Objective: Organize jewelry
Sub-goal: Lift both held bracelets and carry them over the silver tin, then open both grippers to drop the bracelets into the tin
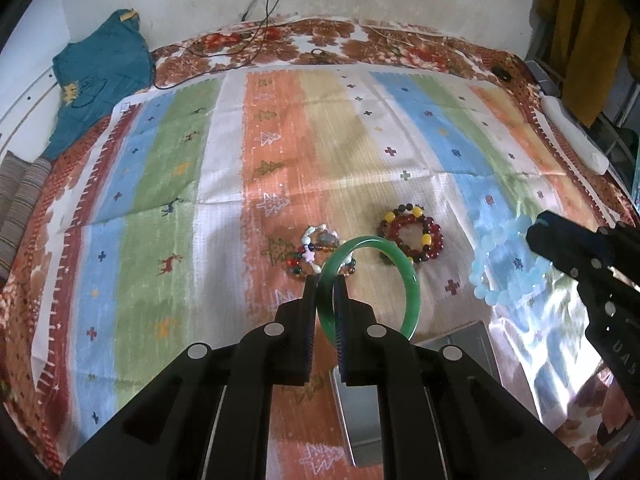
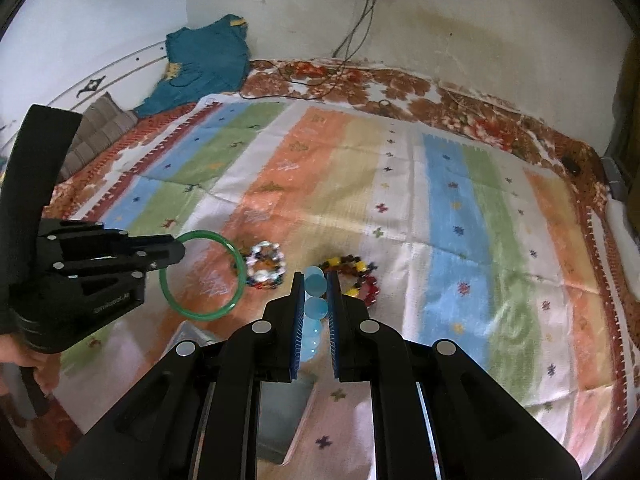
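My left gripper (image 1: 325,285) is shut on a green bangle (image 1: 412,280) and holds it above the striped cloth; the bangle also shows in the right wrist view (image 2: 236,256). My right gripper (image 2: 315,280) is shut on a pale blue bead bracelet (image 2: 314,306), seen lifted in the left wrist view (image 1: 500,276). A multicoloured bead bracelet (image 1: 310,254) and a red-and-yellow bead bracelet (image 1: 412,236) lie on the cloth beyond the fingers. A grey metal tray (image 1: 360,416) lies under both grippers, near the front edge.
The striped cloth (image 1: 200,184) covers a floral bedspread (image 1: 320,36). A teal garment (image 1: 96,80) lies at the far left by the wall. Cables (image 2: 340,76) run down the wall onto the bed. A white object (image 1: 576,136) lies at the right edge.
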Demonstrator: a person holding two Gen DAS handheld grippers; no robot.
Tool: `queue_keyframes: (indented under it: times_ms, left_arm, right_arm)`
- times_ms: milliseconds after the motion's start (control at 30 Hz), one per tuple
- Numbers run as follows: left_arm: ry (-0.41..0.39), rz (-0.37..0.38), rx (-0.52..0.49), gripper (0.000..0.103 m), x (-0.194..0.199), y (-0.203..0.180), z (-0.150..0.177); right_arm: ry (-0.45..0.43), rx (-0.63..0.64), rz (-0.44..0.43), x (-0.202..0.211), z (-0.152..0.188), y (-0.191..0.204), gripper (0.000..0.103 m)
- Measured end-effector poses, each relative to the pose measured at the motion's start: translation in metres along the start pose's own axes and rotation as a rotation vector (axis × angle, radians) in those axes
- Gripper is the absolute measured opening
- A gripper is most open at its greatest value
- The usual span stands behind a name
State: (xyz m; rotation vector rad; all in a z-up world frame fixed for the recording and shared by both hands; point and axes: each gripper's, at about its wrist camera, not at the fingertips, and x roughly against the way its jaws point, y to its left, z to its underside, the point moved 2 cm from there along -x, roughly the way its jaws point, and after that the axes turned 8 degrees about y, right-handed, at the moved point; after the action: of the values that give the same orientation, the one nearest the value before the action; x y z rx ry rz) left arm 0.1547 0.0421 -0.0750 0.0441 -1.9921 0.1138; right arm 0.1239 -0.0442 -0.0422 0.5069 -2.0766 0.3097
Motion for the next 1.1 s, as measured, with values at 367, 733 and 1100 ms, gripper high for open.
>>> queue_keyframes:
  times_ms: [367, 733, 1100]
  left_arm:
    - [-0.003, 0.009, 0.01, 0.009, 0.016, -0.003, 0.024]
    - [-0.001, 0.033, 0.004, 0.009, 0.028, -0.008, 0.045]
    - [0.024, 0.013, 0.015, 0.027, 0.029, -0.016, 0.058]
  right_arm:
    - [0.036, 0.01, -0.045, 0.005, 0.022, 0.01, 0.012]
    - [0.056, 0.024, -0.069, 0.011, 0.036, 0.016, 0.012]
    - [0.052, 0.005, -0.059, 0.017, 0.047, 0.013, 0.039]
